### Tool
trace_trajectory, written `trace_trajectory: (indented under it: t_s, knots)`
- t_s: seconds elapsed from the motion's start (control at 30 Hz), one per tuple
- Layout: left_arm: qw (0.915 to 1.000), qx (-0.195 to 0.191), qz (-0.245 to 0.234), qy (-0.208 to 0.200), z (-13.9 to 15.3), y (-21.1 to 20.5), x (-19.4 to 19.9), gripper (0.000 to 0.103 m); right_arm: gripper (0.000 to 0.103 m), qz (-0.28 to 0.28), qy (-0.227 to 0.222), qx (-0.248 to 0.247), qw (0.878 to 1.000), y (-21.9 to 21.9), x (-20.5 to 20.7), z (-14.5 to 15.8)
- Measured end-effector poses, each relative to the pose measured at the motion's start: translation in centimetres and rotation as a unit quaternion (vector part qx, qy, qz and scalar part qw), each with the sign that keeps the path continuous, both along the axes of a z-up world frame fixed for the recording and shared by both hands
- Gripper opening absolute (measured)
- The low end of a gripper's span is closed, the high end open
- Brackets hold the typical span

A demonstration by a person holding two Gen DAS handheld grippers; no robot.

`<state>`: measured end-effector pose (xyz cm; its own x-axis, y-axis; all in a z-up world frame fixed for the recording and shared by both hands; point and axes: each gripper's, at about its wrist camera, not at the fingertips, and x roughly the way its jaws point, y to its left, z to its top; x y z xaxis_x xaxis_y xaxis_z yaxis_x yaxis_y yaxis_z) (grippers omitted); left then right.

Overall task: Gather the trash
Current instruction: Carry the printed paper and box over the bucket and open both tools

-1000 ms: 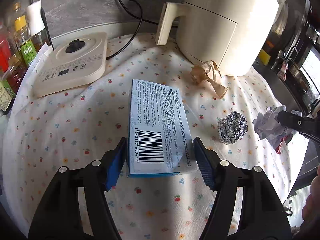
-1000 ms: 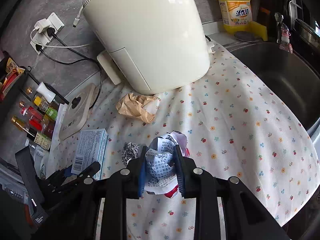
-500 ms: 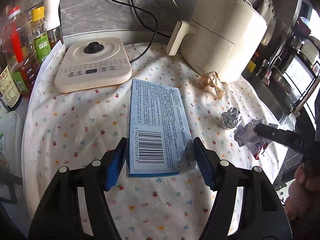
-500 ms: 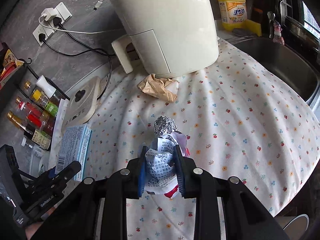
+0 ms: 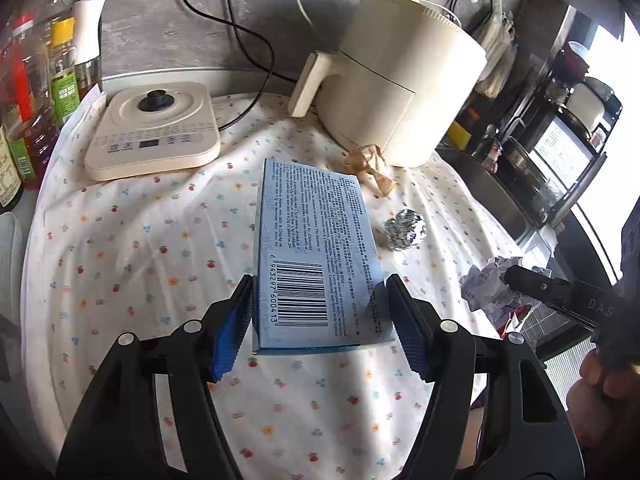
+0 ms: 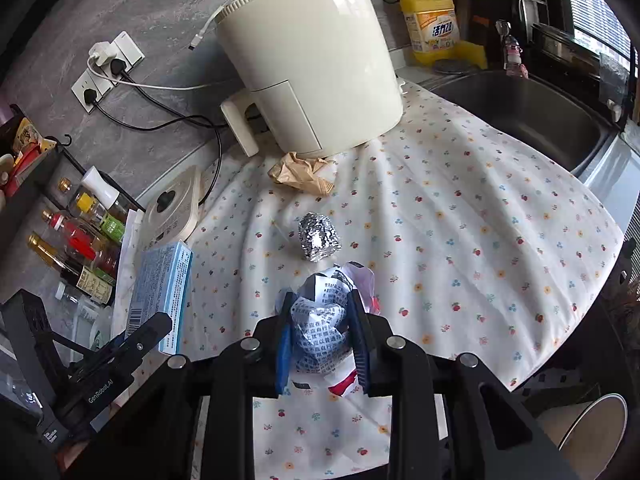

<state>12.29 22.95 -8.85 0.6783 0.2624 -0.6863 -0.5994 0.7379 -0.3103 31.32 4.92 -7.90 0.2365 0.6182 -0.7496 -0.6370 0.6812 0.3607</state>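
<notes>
While the left tool (image 5: 320,320) clamps a flat pale-blue cardboard box (image 5: 316,256) between its ribbed blue pads, the box fills the centre of the left wrist view, its printed face with small text and a barcode turned up. Held the same way, a crumpled wad of printed paper (image 6: 320,320) with a red scrap sits squeezed in the right tool (image 6: 322,340) at the lower centre of the right wrist view. Both hang above a table covered by a white cloth (image 6: 460,240) dotted with tiny fruit and flowers, softly wrinkled. On the cloth lie a shiny, creased foil ball (image 6: 319,236) at mid-frame and, above it, a crushed brown paper scrap (image 6: 302,172) touching the foot of a smooth cream air fryer (image 6: 312,64). At the left of that frame sits a flat cream appliance base (image 6: 172,212) with a black knob.
</notes>
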Motion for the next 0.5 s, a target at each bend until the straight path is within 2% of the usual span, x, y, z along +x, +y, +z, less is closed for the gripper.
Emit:
trace_trajectory:
  t_s: [0.17,0.27,0.37,0.5]
  knots:
    - [0.9986,0.011,-0.050,-0.014,0.2,-5.7,3.7,0.066,0.026,-0.051,0.010,0.002,0.999,-8.8,2.2,-0.4]
    - [0.9977,0.004,-0.064,-0.021,-0.1,-9.1,5.9,0.066,0.026,-0.078,0.007,-0.004,0.997,-15.2,3.5,-0.6]
    - [0.9965,-0.012,-0.081,-0.016,-0.5,-12.8,8.0,0.066,0.026,-0.114,0.016,-0.007,0.993,-21.6,4.8,-1.3]
    - [0.9918,-0.005,-0.128,-0.003,-0.8,-18.2,10.3,0.066,0.026,-0.161,0.020,-0.008,0.987,-28.8,5.5,-2.4]
